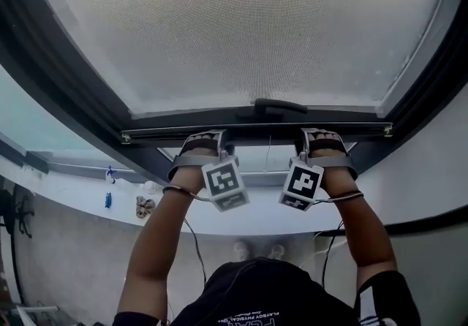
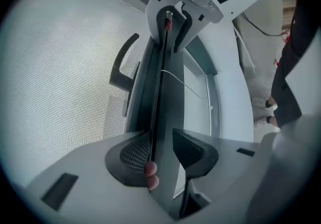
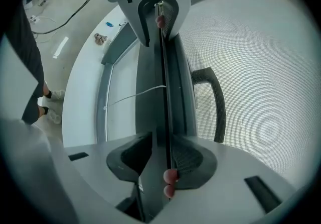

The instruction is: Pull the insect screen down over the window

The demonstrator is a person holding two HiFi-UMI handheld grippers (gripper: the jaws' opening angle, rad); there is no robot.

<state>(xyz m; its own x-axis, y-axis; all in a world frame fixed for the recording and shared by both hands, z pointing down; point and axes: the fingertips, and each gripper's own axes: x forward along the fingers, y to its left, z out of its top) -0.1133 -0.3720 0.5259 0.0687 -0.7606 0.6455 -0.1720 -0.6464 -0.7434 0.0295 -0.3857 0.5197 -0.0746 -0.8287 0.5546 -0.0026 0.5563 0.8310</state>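
The insect screen [image 1: 248, 25] covers most of the window, and its dark bottom bar [image 1: 256, 131] runs across just below the middle. My left gripper [image 1: 205, 143] holds the bar left of centre, and my right gripper [image 1: 320, 140] holds it right of centre. In the left gripper view the bar [image 2: 163, 92] fills the gap between the pads of my left gripper [image 2: 161, 147]. A fingertip shows beside the bar. The right gripper view shows the same: the bar [image 3: 160, 92] is clamped by my right gripper [image 3: 160, 155]. Each view shows the other gripper further along the bar.
A dark window handle [image 1: 279, 107] sits just above the bar between the grippers. A thin white cord [image 3: 135, 96] hangs from the bar. The white sill [image 1: 73, 193] below carries small items [image 1: 145, 206]. The grey window frame [image 1: 66, 98] closes in on both sides.
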